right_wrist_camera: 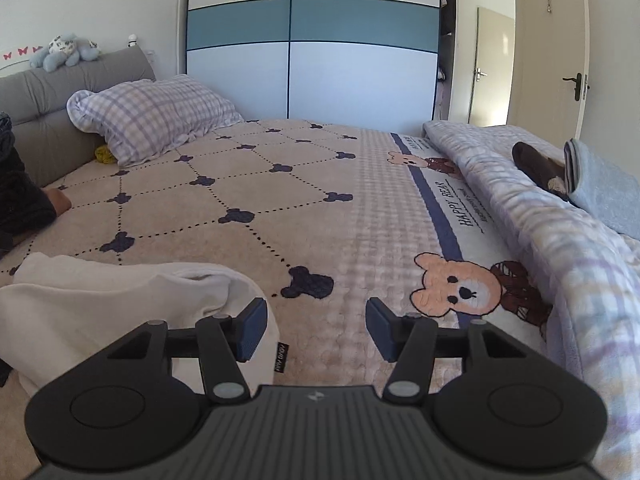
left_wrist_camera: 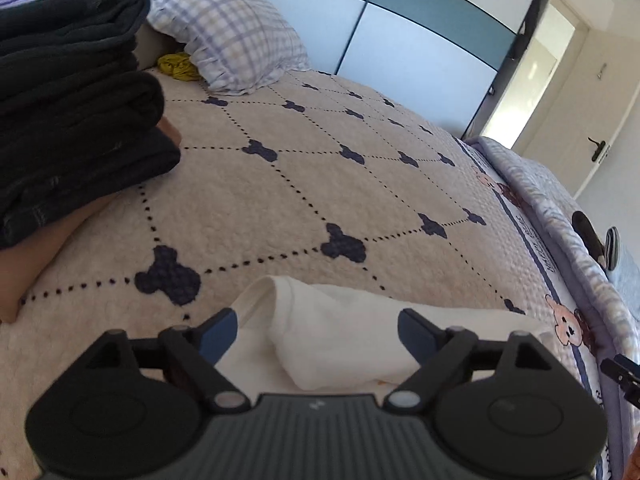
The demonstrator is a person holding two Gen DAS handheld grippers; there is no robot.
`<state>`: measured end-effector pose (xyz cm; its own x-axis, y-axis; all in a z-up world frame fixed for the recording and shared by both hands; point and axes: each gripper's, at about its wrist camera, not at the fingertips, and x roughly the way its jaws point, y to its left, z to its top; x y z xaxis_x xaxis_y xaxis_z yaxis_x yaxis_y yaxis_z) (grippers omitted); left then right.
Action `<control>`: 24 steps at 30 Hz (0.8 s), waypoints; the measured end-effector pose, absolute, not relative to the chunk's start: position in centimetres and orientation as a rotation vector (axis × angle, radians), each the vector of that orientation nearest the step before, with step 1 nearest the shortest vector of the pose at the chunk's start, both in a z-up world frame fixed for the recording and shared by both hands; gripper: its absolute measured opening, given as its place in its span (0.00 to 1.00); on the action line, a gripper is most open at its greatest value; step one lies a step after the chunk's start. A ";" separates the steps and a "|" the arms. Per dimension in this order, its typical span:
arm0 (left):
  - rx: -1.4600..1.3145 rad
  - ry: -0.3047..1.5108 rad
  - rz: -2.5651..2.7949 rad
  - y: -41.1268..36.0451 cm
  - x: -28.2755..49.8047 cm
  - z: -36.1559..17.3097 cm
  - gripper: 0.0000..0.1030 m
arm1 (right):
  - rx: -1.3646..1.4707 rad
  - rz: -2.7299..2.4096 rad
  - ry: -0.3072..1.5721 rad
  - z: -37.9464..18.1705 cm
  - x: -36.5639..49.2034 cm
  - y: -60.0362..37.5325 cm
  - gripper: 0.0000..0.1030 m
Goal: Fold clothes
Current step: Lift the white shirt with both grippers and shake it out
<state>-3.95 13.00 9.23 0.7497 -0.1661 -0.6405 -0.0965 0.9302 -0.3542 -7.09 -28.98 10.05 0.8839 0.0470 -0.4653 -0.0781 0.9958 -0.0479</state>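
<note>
While "HAPPY BEAR" reads along the bedspread [right_wrist_camera: 472,208] beside a cartoon bear [right_wrist_camera: 460,288], the white garment [left_wrist_camera: 360,340] lies folded at the bedspread's near edge, its small tag [right_wrist_camera: 282,356] unreadable, both left gripper [left_wrist_camera: 318,334] and right gripper [right_wrist_camera: 316,328] with fingers apart, dark stacked clothes [left_wrist_camera: 68,112] far left.

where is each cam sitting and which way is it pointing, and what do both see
Left wrist: low over the bed, on the left tool, open over the white garment; faces the wardrobe, dark folded stack at left.
Right wrist: on the right tool, open over the bedspread, garment beside its left finger; faces the wardrobe and doors.
Shared: white garment, checked pillow, bedspread, wardrobe.
</note>
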 end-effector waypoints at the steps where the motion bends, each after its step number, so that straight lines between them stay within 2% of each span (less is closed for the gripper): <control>1: -0.390 0.752 -0.019 13.2 -4.3 8.8 0.87 | -0.073 0.082 0.473 10.2 -7.0 -28.4 0.56; 5: -0.378 0.821 0.093 13.6 -6.5 6.7 0.87 | -0.181 0.229 0.417 11.4 -6.3 -24.3 0.58; 8: -0.343 0.839 0.117 13.3 -7.1 5.3 0.93 | -0.314 0.367 0.396 11.6 -5.5 -19.4 0.58; 13: -0.393 0.870 0.124 12.8 -6.1 2.8 0.95 | -0.586 0.567 0.487 8.7 -2.9 -10.0 0.56; 16: -0.350 0.844 0.121 12.1 -6.2 2.8 0.90 | -0.668 0.520 0.563 6.3 -0.7 -7.0 0.56; 18: -0.346 0.830 0.125 12.1 -6.5 2.7 0.82 | -0.666 0.528 0.626 5.0 0.3 -6.5 0.56; 20: -0.337 0.819 0.134 12.2 -6.6 2.7 0.69 | -0.659 0.527 0.635 4.4 0.5 -6.5 0.56; 22: -0.328 0.813 0.156 12.2 -6.5 2.6 0.50 | -0.627 0.523 0.637 4.1 0.6 -6.8 0.54; 23: -0.327 0.810 0.166 12.3 -6.5 2.6 0.43 | -0.601 0.516 0.644 4.2 0.8 -7.1 0.49; 24: -0.330 0.809 0.173 12.4 -6.5 2.7 0.32 | -0.596 0.507 0.641 4.2 0.9 -7.0 0.45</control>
<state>-6.52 12.41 2.67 0.6796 0.0257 -0.7331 -0.2756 0.9351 -0.2227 0.85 -7.00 4.17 0.6935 0.2500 -0.6757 -0.6004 0.7190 -0.3501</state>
